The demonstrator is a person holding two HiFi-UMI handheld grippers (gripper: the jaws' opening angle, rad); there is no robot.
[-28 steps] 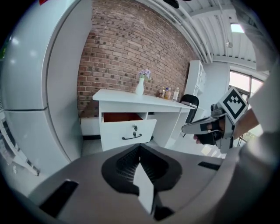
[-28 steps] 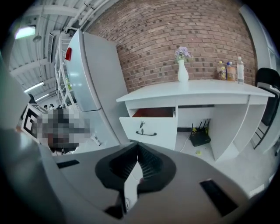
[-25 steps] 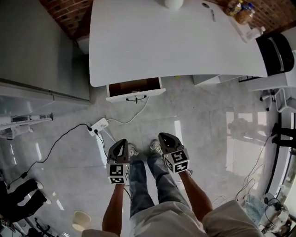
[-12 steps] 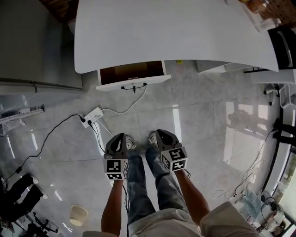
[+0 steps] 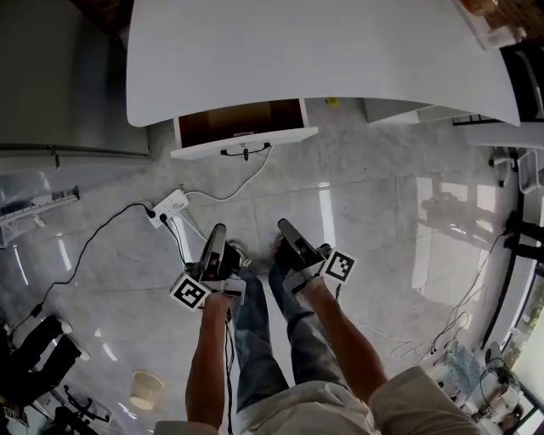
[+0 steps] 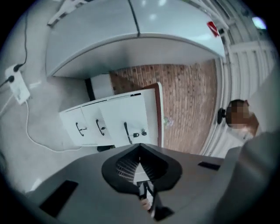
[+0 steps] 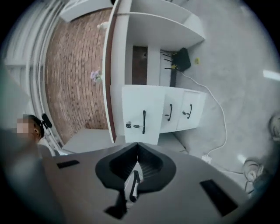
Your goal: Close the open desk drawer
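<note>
Left gripper (image 5: 218, 231) & right gripper (image 5: 283, 226) both clenched empty, low by person's legs (image 5: 255, 340), well short of open drawer (image 5: 242, 127), prob bc pushing it needs no grip.

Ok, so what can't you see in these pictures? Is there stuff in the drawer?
1. Inside the drawer: in the head view the desk top covers its back and the rest is dark, so I cannot tell.
2. Things on the desk's far right corner: cut off by the head view's top edge.
3. Small fitting beside the drawer's handle: too small in the left gripper view.
</note>
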